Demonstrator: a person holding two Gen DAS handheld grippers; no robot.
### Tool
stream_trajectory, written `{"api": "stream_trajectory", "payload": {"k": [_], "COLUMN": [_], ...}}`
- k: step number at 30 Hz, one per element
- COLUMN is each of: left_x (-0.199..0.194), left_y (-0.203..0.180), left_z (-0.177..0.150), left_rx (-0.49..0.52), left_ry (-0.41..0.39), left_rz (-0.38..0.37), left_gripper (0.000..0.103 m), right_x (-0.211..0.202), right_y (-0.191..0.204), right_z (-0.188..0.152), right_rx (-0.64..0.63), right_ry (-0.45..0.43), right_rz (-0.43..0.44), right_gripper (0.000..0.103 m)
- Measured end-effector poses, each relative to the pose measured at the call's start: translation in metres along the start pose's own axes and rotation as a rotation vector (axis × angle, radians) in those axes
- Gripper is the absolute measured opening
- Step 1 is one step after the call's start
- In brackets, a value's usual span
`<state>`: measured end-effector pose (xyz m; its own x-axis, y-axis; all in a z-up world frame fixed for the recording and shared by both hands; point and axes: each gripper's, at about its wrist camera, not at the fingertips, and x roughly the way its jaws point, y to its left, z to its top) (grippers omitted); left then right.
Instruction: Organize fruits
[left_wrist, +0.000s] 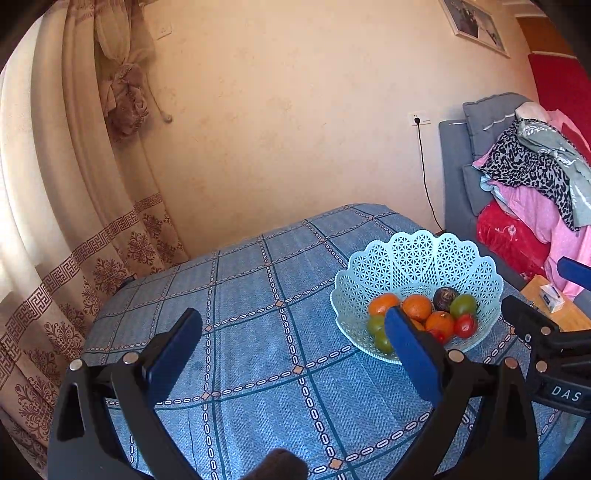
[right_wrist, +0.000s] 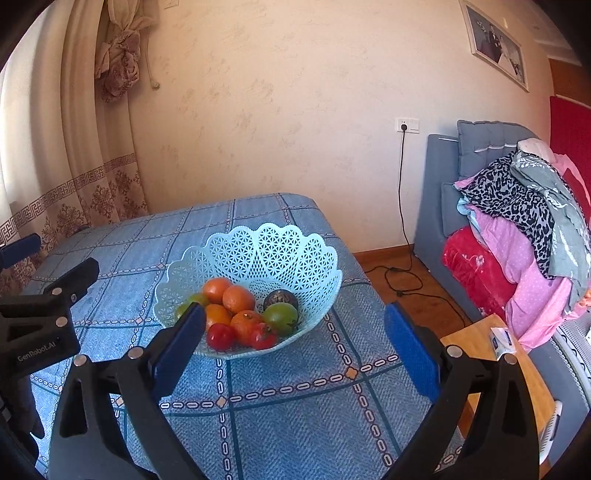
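With both the left claw (left_wrist: 293, 345) and right claw (right_wrist: 295, 338) spread apart and empty, the fruit-filled basket (right_wrist: 236, 243) sits just ahead; a careless approach may tip its light rim.

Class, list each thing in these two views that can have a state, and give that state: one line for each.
left gripper: open, holding nothing, above the tablecloth.
right gripper: open, holding nothing, facing the basket.
basket: upright on the table, part filled with fruit.
oranges: piled inside the basket.
red tomatoes: in the basket, at its near rim.
tablecloth: spread flat over the table.
curtain: tied back.
wall plug: plugged in.
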<state>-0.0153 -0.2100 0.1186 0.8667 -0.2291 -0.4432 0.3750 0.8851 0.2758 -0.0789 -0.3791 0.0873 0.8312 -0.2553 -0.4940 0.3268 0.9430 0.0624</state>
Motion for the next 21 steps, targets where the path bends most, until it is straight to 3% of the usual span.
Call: {"api": "stream_trajectory", "payload": {"k": [21], "left_x": [0.013], "left_y": [-0.002], "left_z": [-0.004], "left_rx": [0.014], "left_ry": [0.038], "left_rz": [0.011], "left_gripper": [0.098], "right_x": [0.010], "right_y": [0.010], "right_z": [-0.005], "right_rx": [-0.073], "right_ry": [0.029], "right_rz": [-0.086], "right_gripper": [0.098]}}
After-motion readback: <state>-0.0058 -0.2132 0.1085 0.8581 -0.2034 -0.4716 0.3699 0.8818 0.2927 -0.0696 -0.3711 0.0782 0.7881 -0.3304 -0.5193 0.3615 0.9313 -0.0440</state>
